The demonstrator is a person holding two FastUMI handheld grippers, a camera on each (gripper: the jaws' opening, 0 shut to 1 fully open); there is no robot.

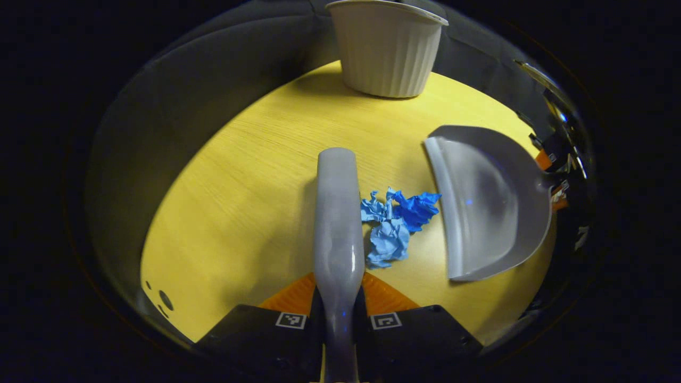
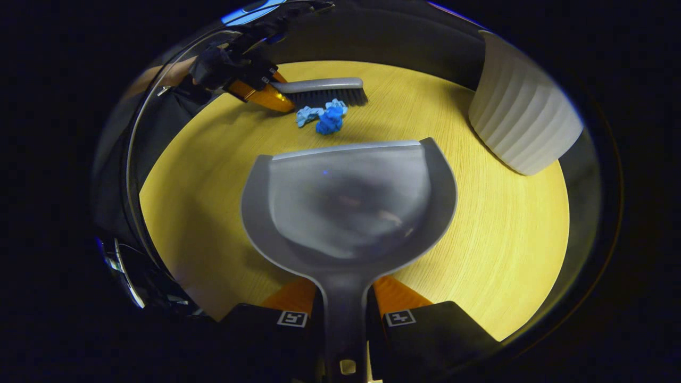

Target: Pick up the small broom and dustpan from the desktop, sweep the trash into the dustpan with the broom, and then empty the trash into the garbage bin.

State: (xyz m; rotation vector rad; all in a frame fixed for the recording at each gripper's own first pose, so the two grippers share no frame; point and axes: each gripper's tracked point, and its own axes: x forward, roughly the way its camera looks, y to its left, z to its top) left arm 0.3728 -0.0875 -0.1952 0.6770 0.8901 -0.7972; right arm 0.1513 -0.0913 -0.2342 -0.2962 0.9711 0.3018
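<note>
My left gripper point(image 1: 337, 298) is shut on the grey broom point(image 1: 336, 223), whose back runs up the middle of the left gripper view. Crumpled blue paper trash point(image 1: 393, 223) lies on the yellow table just right of the broom. Beyond the paper rests the grey dustpan point(image 1: 484, 205), its lip facing the paper. My right gripper point(image 2: 345, 306) is shut on the dustpan's handle point(image 2: 345, 314); the pan point(image 2: 348, 205) is empty. In the right gripper view the trash point(image 2: 325, 117) lies just past the lip, with the broom's bristles point(image 2: 330, 96) behind it, held by the left gripper point(image 2: 266, 94).
A white ribbed garbage bin point(image 1: 387, 48) stands at the table's far edge, also seen at the right as the bin point(image 2: 524, 122). The round yellow table point(image 1: 245, 181) has open surface to the left of the broom. Dark cloth surrounds the table.
</note>
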